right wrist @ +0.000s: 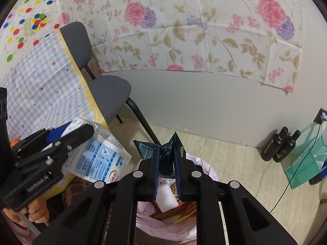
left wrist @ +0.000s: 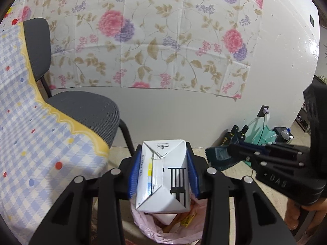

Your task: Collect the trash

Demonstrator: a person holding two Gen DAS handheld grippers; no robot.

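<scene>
My left gripper is shut on a white milk carton and holds it above the pink-lined trash bin. The carton also shows in the right wrist view, held by the left gripper. My right gripper is shut on a dark green snack wrapper above the same bin. In the left wrist view the right gripper holds the wrapper to the carton's right. The bin holds several pieces of trash, among them a white tube.
A table with a blue checked cloth stands at the left, a grey chair beside it. Two dark bottles and a green bag sit by the wall at the right. A black cable runs from a wall socket.
</scene>
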